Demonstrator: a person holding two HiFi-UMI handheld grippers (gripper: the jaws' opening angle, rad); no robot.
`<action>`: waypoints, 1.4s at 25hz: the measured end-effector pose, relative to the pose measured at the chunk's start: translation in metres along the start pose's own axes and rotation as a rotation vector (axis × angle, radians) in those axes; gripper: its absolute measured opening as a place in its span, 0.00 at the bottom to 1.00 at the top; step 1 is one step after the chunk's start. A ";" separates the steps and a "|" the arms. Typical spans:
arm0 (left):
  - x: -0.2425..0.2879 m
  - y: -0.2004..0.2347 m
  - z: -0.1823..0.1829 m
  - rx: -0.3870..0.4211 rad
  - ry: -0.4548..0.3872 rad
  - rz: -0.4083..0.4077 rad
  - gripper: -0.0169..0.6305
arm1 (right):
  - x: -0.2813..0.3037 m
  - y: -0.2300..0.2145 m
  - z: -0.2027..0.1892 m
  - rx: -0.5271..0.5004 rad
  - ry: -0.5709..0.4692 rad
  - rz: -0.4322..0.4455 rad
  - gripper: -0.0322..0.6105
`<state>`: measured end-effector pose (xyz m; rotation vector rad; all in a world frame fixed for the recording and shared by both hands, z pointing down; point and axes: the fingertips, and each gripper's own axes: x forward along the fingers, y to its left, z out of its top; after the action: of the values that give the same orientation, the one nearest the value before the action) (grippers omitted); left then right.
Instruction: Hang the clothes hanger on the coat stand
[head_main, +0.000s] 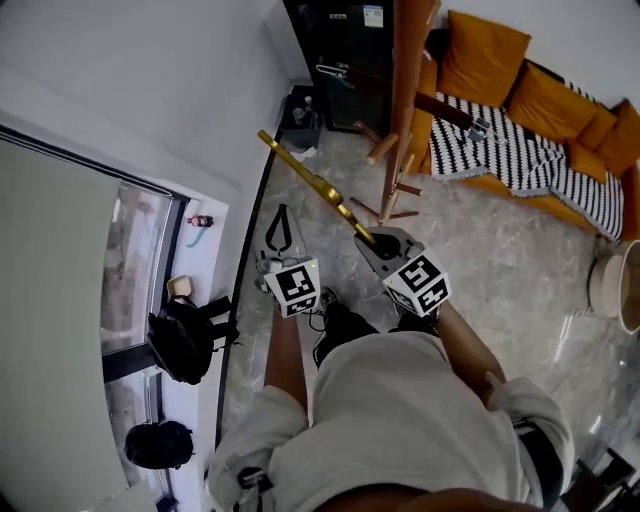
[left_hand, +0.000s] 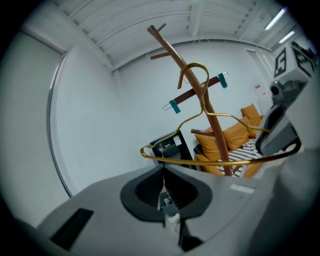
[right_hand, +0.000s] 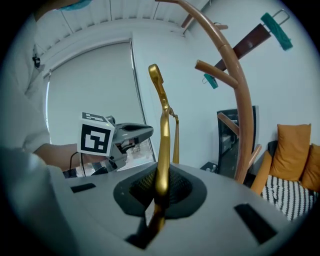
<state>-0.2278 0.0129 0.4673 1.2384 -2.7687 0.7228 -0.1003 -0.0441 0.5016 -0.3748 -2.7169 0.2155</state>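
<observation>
A gold metal clothes hanger (head_main: 315, 185) slants up to the left from my right gripper (head_main: 369, 240), which is shut on one end of it. In the right gripper view the hanger (right_hand: 162, 130) stands upright out of the closed right gripper (right_hand: 159, 192). The wooden coat stand (head_main: 405, 70) rises just beyond, its pegs (right_hand: 216, 70) to the hanger's right. My left gripper (head_main: 283, 216) is shut and empty, beside the hanger and apart from it. From the left gripper (left_hand: 164, 194), the hanger's hook (left_hand: 196, 75) overlaps the stand's pole (left_hand: 210, 112).
A dark hanger bar with teal clips (left_hand: 197, 93) hangs on the stand. An orange sofa (head_main: 545, 95) with a striped blanket (head_main: 520, 155) is behind it, and a black cabinet (head_main: 345, 60) stands to its left. Black bags (head_main: 185, 340) lie by the window wall. A round basket (head_main: 615, 285) sits at right.
</observation>
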 end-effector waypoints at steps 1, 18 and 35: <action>0.012 0.001 0.000 0.052 -0.008 -0.026 0.04 | 0.004 -0.002 0.001 0.013 0.003 -0.019 0.07; 0.108 -0.042 0.013 0.693 -0.321 -0.392 0.21 | 0.016 -0.017 -0.004 0.081 0.175 -0.172 0.07; 0.090 -0.088 0.031 0.736 -0.410 -0.476 0.04 | -0.009 0.006 -0.024 0.080 0.204 -0.203 0.07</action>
<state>-0.2218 -0.1138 0.4934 2.2806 -2.3222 1.6539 -0.0817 -0.0381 0.5191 -0.0901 -2.5146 0.2161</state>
